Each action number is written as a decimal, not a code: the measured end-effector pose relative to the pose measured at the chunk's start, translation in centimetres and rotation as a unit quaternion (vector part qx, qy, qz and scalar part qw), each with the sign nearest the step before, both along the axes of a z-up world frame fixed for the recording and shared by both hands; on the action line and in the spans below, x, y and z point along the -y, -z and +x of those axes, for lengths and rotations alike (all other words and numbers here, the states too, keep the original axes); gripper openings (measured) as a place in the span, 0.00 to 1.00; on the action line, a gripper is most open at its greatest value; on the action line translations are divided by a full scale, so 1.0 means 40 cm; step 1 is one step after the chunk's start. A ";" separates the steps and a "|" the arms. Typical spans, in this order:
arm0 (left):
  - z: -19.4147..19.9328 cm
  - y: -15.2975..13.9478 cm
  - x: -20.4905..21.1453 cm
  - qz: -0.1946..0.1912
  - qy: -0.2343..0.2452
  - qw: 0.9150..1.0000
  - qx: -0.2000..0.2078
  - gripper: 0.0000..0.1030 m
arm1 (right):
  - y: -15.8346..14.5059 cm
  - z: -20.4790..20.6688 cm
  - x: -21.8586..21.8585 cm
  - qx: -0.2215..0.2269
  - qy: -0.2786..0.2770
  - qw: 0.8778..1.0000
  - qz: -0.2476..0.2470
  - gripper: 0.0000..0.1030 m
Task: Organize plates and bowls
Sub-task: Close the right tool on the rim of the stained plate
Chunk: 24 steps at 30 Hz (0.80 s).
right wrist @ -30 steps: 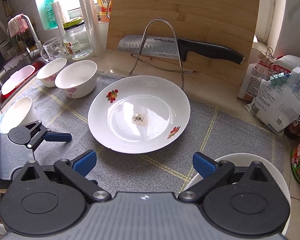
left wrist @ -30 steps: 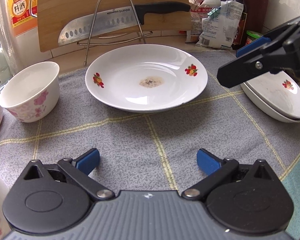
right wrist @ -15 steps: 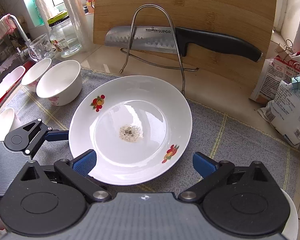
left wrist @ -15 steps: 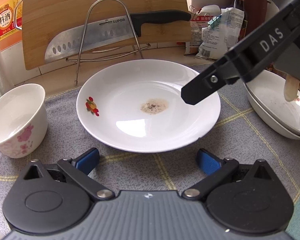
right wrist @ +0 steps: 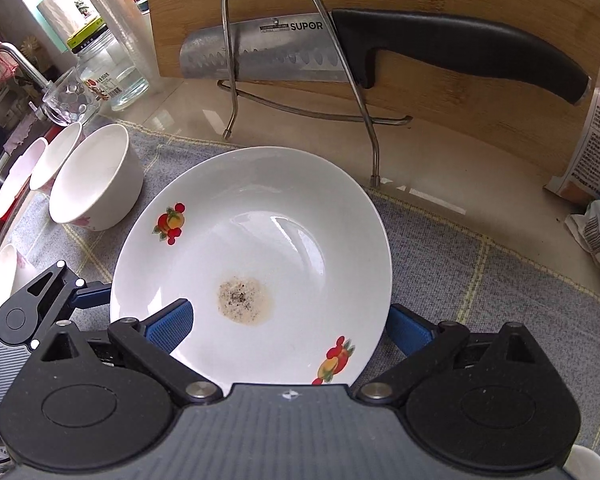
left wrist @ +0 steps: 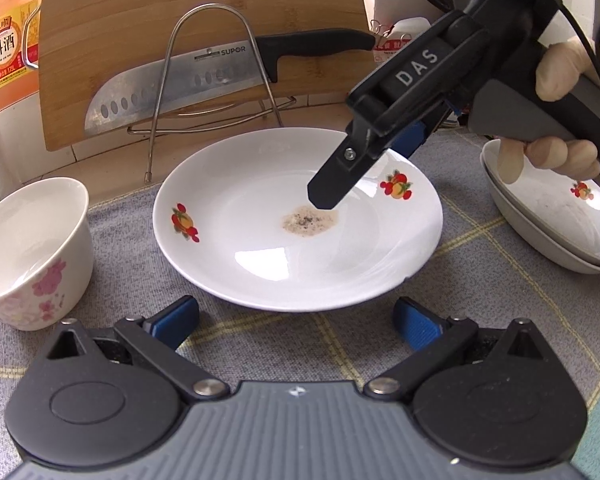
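A white plate (left wrist: 260, 264) with fruit prints and a brown smear in its middle lies on the grey cloth. My right gripper (left wrist: 368, 168) is open and straddles the plate's right rim, with one finger over the inside and the other outside. In the right wrist view the plate (right wrist: 268, 216) fills the space between the right gripper's (right wrist: 290, 330) blue pads. My left gripper (left wrist: 296, 320) is open and empty, just short of the plate's near rim. A flowered white bowl (left wrist: 28, 252) stands to the left. Two stacked plates (left wrist: 552, 232) sit to the right.
A knife (right wrist: 380, 52) rests on a steel wire stand (right wrist: 300, 80) against a bamboo board (left wrist: 180, 20) behind the plate. Several bowls (right wrist: 96, 180) line the cloth's left edge by the sink. A glass jar (right wrist: 108, 72) and food packets (right wrist: 596, 140) stand at the back.
The right gripper swung from above the stacked plates to the middle plate and now straddles its rim. The left gripper moved closer to that plate.
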<state>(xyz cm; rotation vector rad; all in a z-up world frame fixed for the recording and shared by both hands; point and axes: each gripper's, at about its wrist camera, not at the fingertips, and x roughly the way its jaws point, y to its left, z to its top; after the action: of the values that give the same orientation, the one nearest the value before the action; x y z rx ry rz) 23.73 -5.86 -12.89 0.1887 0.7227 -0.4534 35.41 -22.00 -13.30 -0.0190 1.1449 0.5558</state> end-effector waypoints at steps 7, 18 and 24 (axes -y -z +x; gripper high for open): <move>0.003 0.001 -0.002 -0.002 0.001 1.000 0.004 1.00 | 0.010 0.045 -0.004 -0.021 -0.013 0.999 0.028 1.00; 0.016 0.000 -0.010 -0.002 0.008 1.000 0.007 1.00 | 0.012 0.104 -0.009 -0.028 -0.034 0.997 0.059 1.00; 0.001 -0.003 -0.013 -0.003 0.014 1.000 0.012 1.00 | 0.013 0.124 -0.016 -0.030 -0.044 0.997 0.063 1.00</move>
<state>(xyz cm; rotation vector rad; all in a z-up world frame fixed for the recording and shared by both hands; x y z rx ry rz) 23.75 -5.32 -12.78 0.1981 0.6959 -0.4794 40.38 -21.35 -13.81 0.0560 1.1692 0.7088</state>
